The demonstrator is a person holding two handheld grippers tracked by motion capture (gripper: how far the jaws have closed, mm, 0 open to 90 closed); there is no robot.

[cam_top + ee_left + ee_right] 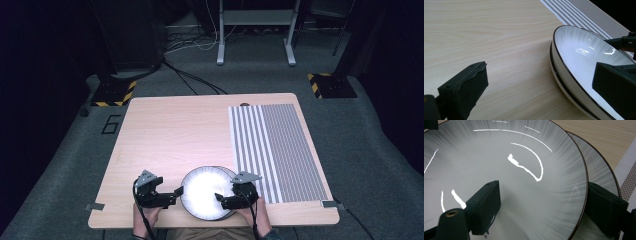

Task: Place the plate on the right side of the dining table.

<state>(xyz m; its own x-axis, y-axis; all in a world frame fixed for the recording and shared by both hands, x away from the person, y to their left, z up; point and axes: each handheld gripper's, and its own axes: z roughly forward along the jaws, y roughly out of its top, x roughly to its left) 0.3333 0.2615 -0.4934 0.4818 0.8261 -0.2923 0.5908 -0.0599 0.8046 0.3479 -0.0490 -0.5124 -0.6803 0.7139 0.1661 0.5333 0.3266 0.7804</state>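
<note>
On the near edge of the bench [165,130], close to the person's side: two white plates stacked, top plate [202,192] round, glossy, thin dark rim, faint grey streaks running from rim toward centre, bright light glare across the well. Lower plate [602,173] of the same pattern, peeking out from beneath on one side in the right gripper view, same dark rim line. Just right of the stack, touching or nearly so, a striped grey-and-white mat [277,150] laid over the right part of the bench.

Left claw [172,192] at the stack's left side, open wide: one jaw over bare wood, the other over the top plate's near edge, rim standing between them, no grip visible. Seen along its own jaws in the left gripper view [536,87], the two rims showing as stacked pale bands with a dark gap between.

Right claw [220,199] at the stack's right side, open, straddling the top plate's rim [541,212]: one jaw above the white well, the other outside and below the rim, over the lower plate. Cannot tell whether either pad touches the porcelain.

Hands gripping both tools from the bench's near edge.
</note>
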